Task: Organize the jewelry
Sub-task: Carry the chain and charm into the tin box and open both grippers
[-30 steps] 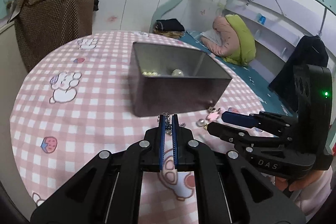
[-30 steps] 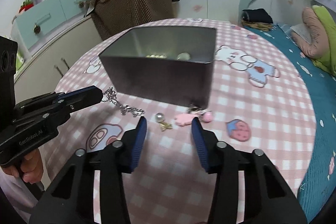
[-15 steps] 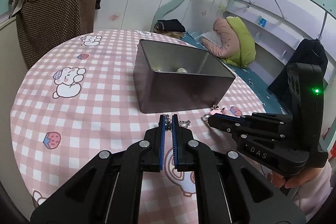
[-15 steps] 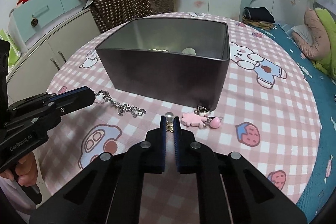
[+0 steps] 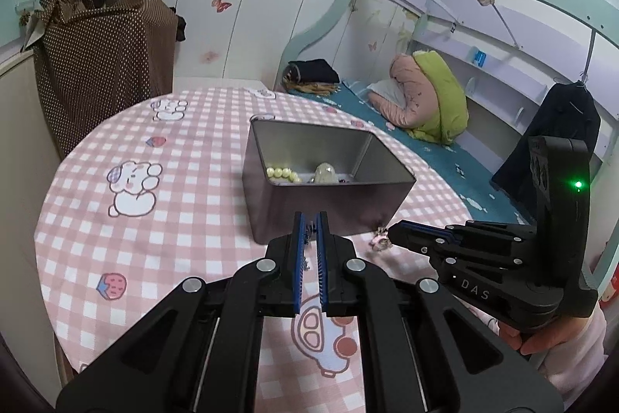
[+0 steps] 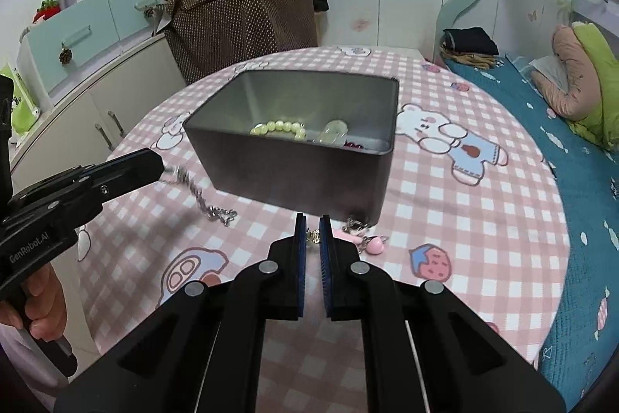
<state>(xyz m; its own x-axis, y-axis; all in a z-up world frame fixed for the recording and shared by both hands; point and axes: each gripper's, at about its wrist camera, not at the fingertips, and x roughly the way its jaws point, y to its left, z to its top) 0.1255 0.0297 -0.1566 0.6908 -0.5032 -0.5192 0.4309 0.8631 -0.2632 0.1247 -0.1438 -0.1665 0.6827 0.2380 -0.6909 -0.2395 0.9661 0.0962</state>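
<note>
- The left tongs (image 5: 310,219) are clenched on a silver chain (image 6: 201,196); its upper end is lifted, while its lower end lies on the tabletop (image 6: 483,219) in front of the tin's left corner.
- The right tongs (image 6: 312,223) are clenched on a small gold earring (image 6: 314,235), just in front of the tin's near wall.
- A grey metal tin (image 6: 294,173) is placed near the middle of the round tabletop, and a pale bead bracelet (image 6: 279,127) is seen inside it.
- A pink charm (image 6: 365,242) is seen on the tabletop just beside the right tongs, below the tin's near right corner.
</note>
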